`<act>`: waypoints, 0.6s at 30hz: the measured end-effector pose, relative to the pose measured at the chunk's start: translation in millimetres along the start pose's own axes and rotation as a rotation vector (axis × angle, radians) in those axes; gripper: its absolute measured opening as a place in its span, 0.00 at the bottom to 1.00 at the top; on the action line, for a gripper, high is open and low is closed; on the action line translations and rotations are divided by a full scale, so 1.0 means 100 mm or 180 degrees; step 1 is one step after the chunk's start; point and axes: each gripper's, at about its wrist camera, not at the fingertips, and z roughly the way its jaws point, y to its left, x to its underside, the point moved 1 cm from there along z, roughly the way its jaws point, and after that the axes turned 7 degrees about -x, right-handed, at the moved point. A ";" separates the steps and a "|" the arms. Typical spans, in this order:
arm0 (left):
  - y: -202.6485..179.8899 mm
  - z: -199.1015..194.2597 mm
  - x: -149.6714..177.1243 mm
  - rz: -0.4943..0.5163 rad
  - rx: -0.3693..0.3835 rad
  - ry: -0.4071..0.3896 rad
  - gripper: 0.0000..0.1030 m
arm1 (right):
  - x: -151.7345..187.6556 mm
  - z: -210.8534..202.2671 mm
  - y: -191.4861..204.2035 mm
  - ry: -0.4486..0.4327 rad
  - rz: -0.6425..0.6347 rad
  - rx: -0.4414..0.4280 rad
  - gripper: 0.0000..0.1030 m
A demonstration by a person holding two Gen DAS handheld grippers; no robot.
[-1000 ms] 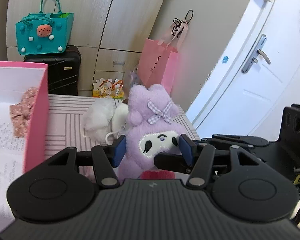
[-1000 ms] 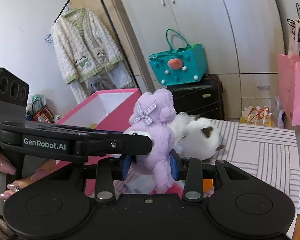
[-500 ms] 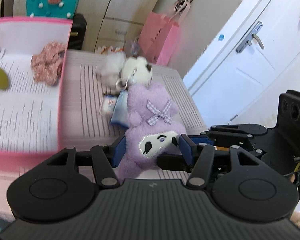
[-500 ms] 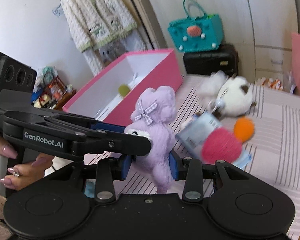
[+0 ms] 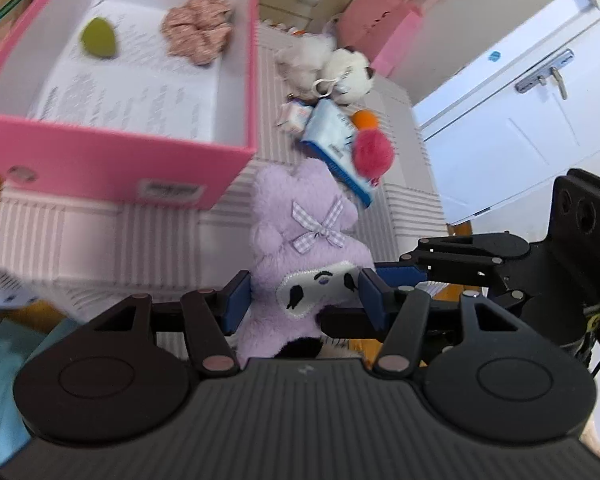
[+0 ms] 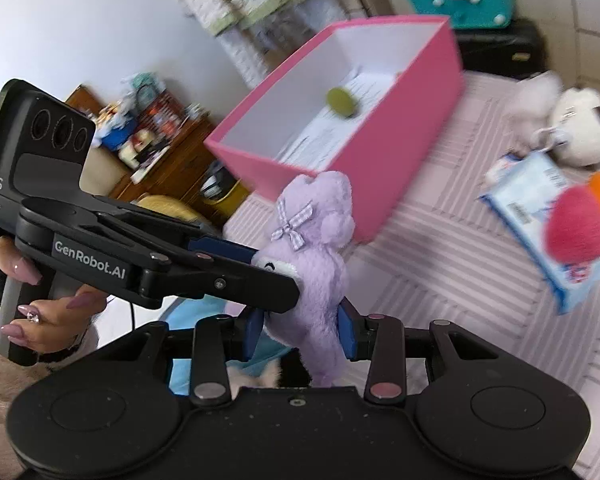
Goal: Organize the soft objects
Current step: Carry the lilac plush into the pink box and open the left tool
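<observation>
Purple plush (image 5: 300,256) clamped by both tongs, left gripper (image 5: 300,296) on its face, right gripper (image 6: 300,330) on its body, held above striped table (image 5: 100,240); pink box (image 5: 112,176) at 11 o'clock.

Bright, even daylight; strong fisheye bending at the edges; motion blur smears the open pink cardboard box (image 5: 204,196) and background.

purple toy (image 5: 300,240): fluffy plush | pink box (image 5: 120,176): smooth matt card
</observation>
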 end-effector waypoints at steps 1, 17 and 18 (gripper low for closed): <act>0.04 -0.06 0.02 -0.0018 -0.0019 0.0016 0.55 | -0.01 0.02 0.05 0.0038 -0.0004 -0.0052 0.43; 0.48 -0.70 -0.56 -0.0157 -0.0093 -0.0839 0.55 | -0.89 0.25 0.55 -0.0336 -0.0523 0.0229 0.43; 0.51 -0.68 -0.65 -0.0157 -0.0093 -0.0892 0.56 | -0.98 0.28 0.54 -0.0374 -0.0546 0.0295 0.43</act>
